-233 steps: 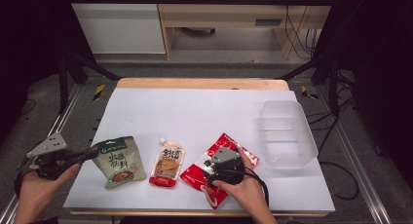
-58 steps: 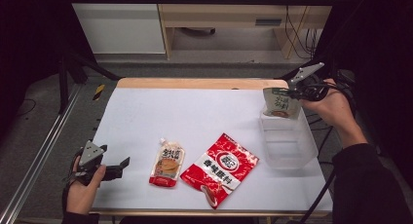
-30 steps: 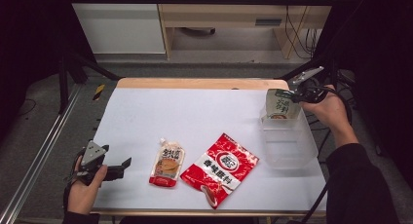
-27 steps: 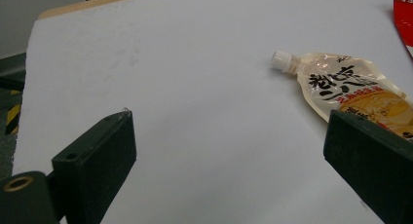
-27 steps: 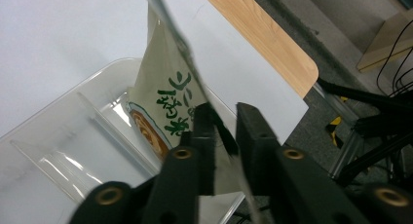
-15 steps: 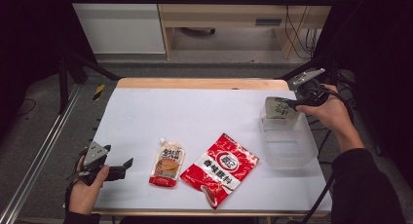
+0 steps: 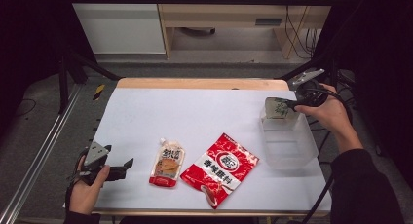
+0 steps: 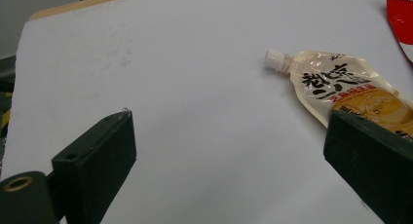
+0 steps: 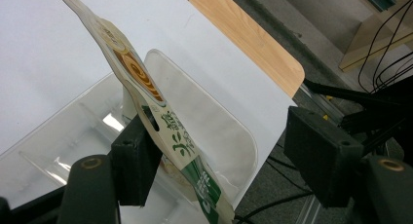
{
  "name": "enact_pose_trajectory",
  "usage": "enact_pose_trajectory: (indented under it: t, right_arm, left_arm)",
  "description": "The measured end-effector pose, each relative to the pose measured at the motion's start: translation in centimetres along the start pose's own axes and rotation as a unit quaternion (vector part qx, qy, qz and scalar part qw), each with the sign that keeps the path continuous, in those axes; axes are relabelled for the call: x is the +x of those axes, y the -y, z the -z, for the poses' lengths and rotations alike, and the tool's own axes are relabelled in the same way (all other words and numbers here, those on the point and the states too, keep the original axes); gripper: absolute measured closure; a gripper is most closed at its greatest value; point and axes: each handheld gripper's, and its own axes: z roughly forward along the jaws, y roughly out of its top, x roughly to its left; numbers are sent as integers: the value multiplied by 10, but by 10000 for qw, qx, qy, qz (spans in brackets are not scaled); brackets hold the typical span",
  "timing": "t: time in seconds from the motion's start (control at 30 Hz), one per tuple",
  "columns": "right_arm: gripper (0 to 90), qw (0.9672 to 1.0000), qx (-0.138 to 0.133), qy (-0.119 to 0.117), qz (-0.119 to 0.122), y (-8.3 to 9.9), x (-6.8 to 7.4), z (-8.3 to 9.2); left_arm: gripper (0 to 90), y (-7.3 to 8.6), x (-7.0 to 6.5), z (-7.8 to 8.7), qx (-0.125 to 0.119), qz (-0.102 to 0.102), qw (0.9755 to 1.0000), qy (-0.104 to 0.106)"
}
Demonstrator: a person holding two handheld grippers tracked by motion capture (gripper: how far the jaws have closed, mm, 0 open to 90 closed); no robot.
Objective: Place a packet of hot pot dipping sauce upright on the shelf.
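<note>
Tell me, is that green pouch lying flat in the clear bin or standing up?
Standing, tilted. The green pouch leans against one pad of the right gripper, whose jaws have just been opening, its lower end inside the clear bin.

Left gripper [image 8: 229, 170] jaws wide apart over white table [image 8: 195, 63]; spouted sauce pouch [image 8: 341, 90] lies flat beside right jaw; red packet [image 8: 402, 12] just beyond pouch.

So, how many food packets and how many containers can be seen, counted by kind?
Food packets: 3 - green-and-white pouch, beige spouted pouch, red foil bag.
Clear plastic containers: 1.
Total: 4
</note>
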Motion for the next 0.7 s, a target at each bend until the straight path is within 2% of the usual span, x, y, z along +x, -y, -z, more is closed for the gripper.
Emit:
enact_pose_trajectory:
  t: [0.27, 0.53, 0.7]
  right_arm:
    - [314, 9998, 18, 73, -157, -2, -2, -7]
    - [319, 9997, 18, 153, -201, -2, -2, -10]
    - [336, 9989, -20, 268, -381, -4, -7, -15]
  left_arm:
    - [50, 0, 0, 0, 13, -5, 10000, 17]
    - [50, 0, -1, -1, 30, -23, 10000, 37]
    - [50, 0, -2, -2, 25, -19, 10000, 46]
